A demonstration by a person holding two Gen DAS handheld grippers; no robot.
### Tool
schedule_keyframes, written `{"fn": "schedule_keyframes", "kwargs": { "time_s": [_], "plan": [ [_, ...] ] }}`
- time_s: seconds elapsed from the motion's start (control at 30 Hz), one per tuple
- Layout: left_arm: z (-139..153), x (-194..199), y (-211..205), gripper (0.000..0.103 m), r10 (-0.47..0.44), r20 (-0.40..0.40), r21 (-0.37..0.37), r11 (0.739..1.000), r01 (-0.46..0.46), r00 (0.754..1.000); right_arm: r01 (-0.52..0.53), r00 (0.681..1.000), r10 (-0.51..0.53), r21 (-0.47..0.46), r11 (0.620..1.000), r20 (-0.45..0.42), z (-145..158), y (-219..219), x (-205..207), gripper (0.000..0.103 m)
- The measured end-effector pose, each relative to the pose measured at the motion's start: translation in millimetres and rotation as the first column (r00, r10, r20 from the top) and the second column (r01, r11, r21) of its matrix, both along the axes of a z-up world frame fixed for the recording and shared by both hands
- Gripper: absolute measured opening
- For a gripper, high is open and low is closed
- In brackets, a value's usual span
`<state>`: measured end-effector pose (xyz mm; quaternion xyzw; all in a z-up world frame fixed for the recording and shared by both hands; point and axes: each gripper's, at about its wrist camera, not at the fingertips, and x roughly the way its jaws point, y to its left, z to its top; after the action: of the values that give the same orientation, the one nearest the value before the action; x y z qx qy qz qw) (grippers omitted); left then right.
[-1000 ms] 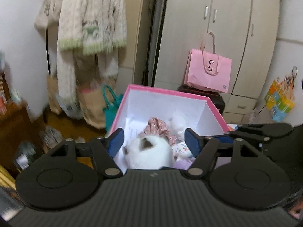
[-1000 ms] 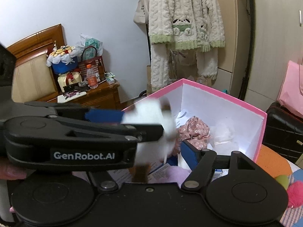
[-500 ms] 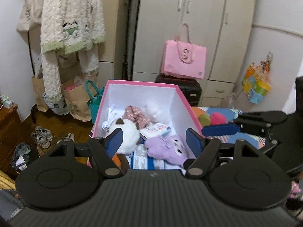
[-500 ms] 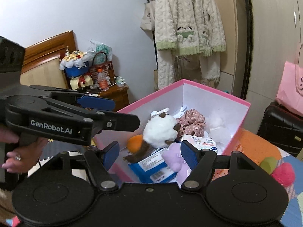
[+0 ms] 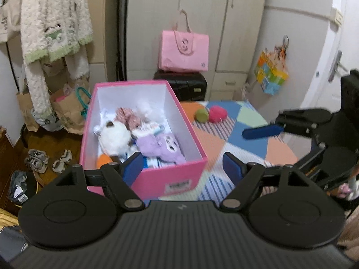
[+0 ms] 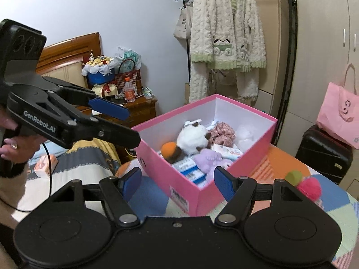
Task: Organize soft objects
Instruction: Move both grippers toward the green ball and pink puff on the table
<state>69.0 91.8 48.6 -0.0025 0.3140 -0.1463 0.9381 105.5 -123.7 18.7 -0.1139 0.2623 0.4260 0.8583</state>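
Lying w/ long axis running away: pink box point(image 5: 175, 180), open-topped.

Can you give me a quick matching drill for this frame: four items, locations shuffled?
Items:
1 white plush
2 green pompom
3 pink bag
4 left gripper

Places:
A on the patchwork cover, outside the box
B on the black suitcase
C inside the pink box
D open, empty

Pairs: 1-C, 2-A, 3-B, 4-D
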Motion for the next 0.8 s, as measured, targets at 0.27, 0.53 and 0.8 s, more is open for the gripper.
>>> {"fn": "schedule_keyframes", "kwargs": {
  "time_s": [0.27, 0.53, 0.8],
  "plan": [
    [-10, -5, -28, 0.077, -0.071, -0.055, 0.008, 0.997, 0.071, 0.996, 0.061, 0.998, -0.061, -0.022, 0.998, 0.015, -8, -39, -16, 0.076],
    [-21, 3, -73, 0.077, -0.177, -0.086, 0.041, 0.983, 0.181, 0.98, 0.13, 0.991, -0.13, -0.004, 0.991, -0.003, -18, -82, -13, 0.076],
    [-37, 31, -112, 0.077, -0.23, -0.123, 0.027, 0.972, 0.235, 0.965, 0.176, 0.984, -0.175, 0.016, 0.984, -0.044, -41, -118, 4, 0.076]
  ]
}}
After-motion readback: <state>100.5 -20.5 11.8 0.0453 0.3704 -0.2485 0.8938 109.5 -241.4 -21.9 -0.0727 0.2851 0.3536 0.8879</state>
